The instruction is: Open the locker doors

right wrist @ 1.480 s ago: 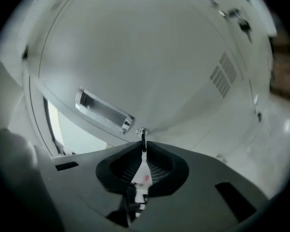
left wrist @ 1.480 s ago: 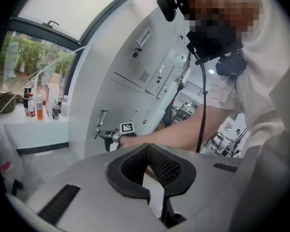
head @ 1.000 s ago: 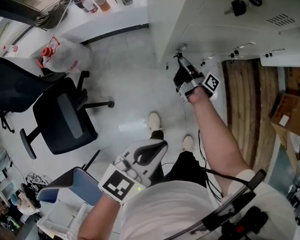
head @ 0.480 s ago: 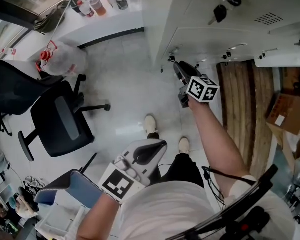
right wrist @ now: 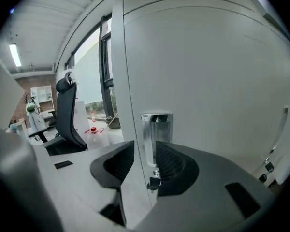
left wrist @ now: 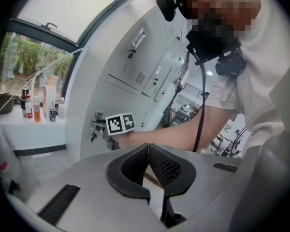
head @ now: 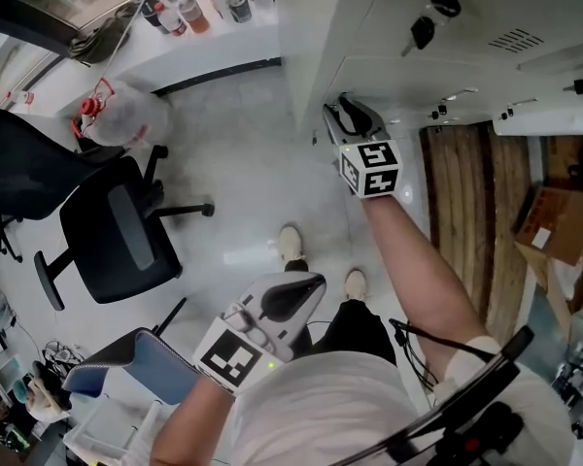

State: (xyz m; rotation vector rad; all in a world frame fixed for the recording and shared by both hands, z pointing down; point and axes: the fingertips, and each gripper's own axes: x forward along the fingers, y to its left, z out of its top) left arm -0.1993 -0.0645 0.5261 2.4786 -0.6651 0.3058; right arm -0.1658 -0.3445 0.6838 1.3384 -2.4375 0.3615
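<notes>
The white metal locker [head: 437, 76] fills the top right of the head view, with keys [head: 423, 29] hanging in its upper doors. My right gripper [head: 348, 115] is at the left edge of a lower door. In the right gripper view a chrome handle [right wrist: 155, 137] stands between the jaws of the right gripper [right wrist: 145, 161], which are closing, with a thin gap still showing beside the left pad. A small key [right wrist: 153, 180] hangs under the handle. My left gripper [head: 306, 284] is held low near my body, its pads [left wrist: 157, 161] pressed together on nothing.
A black office chair [head: 117, 226] and a clear water jug [head: 126, 115] stand on the floor to the left. Bottles [head: 189, 8] line a white ledge at the back. Wooden boards [head: 466, 202] and a cardboard box [head: 554, 216] lie right of the locker.
My right gripper has turned and moved up to the door's left edge. Its jaws have come apart and now stand around the chrome handle. The left gripper has stayed put.
</notes>
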